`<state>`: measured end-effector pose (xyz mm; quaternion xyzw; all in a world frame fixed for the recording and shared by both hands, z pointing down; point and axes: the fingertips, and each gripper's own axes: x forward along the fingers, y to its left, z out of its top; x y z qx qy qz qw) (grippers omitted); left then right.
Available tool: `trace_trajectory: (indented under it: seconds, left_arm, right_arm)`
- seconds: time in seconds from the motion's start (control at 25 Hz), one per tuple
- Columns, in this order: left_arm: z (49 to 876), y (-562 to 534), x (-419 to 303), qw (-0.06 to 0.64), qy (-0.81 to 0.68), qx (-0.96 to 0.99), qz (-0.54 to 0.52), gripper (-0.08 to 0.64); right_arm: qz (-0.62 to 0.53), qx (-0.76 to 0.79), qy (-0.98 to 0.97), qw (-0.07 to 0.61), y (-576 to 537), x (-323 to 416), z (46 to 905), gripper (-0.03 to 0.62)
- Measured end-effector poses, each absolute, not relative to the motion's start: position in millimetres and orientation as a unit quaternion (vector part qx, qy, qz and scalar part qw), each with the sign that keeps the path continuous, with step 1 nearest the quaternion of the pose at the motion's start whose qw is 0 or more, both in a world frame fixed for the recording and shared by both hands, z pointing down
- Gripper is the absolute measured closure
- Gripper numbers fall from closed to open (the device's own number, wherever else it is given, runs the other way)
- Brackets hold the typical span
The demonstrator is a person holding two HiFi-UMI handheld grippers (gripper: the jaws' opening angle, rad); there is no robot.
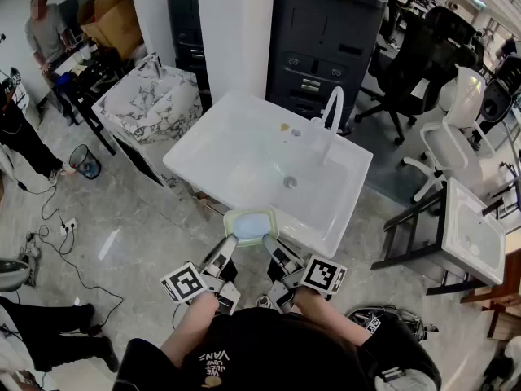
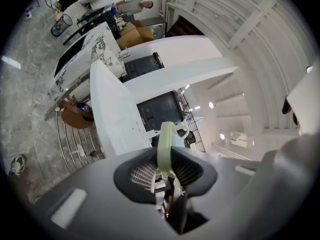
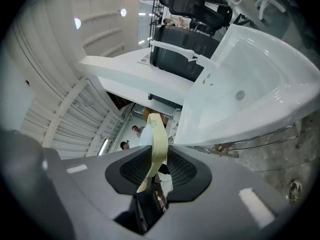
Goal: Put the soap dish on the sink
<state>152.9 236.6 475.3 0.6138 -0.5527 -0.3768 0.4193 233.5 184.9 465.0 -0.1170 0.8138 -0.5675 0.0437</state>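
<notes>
The soap dish (image 1: 251,225) is pale green with a light blue insert. It hangs level at the near edge of the white sink (image 1: 203,149), held between both grippers. My left gripper (image 1: 230,241) is shut on its left rim and my right gripper (image 1: 269,244) on its right rim. In the left gripper view the green rim (image 2: 166,144) stands edge-on between the jaws of the left gripper (image 2: 167,171), with the sink (image 2: 112,109) beyond. The right gripper view shows the same rim (image 3: 157,136) pinched in the right gripper (image 3: 159,169), and the sink basin (image 3: 250,94) lies to the right.
A white faucet (image 1: 332,108) rises at the sink's far side. A marble-patterned basin (image 1: 151,104) stands to the left, a black cabinet (image 1: 326,39) behind, office chairs (image 1: 423,55) and another white basin (image 1: 472,226) to the right. Cables (image 1: 57,218) trail on the floor; a person (image 1: 49,35) stands far left.
</notes>
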Motion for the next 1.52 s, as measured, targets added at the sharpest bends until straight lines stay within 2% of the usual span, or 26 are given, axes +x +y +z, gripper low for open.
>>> trace_trajectory:
  seconds: [0.16, 0.6, 0.88, 1.28, 1.52]
  left_arm:
    - [475, 237, 152, 0.416, -0.559, 0.612, -0.375, 0.422]
    - [481, 219, 129, 0.416, -0.551, 0.619, -0.374, 0.422]
    - [488, 204, 73, 0.435, -0.535, 0.635, -0.349, 0.422]
    - [484, 189, -22, 0.452, -0.491, 0.675, -0.315, 0.422]
    - [481, 180, -52, 0.463, -0.46, 0.694, -0.304, 0.422]
  right_arm:
    - [-0.539, -0.092, 0.835, 0.062, 182, 229, 449, 0.499]
    - [-0.564, -0.132, 0.814, 0.051, 170, 212, 470, 0.499]
    - [-0.573, -0.166, 0.8, 0.064, 160, 161, 477, 0.499]
    - [-0.53, -0.197, 0.815, 0.126, 153, 66, 461, 0.499]
    - [-0.551, -0.247, 0.785, 0.139, 155, 42, 471, 0.499]
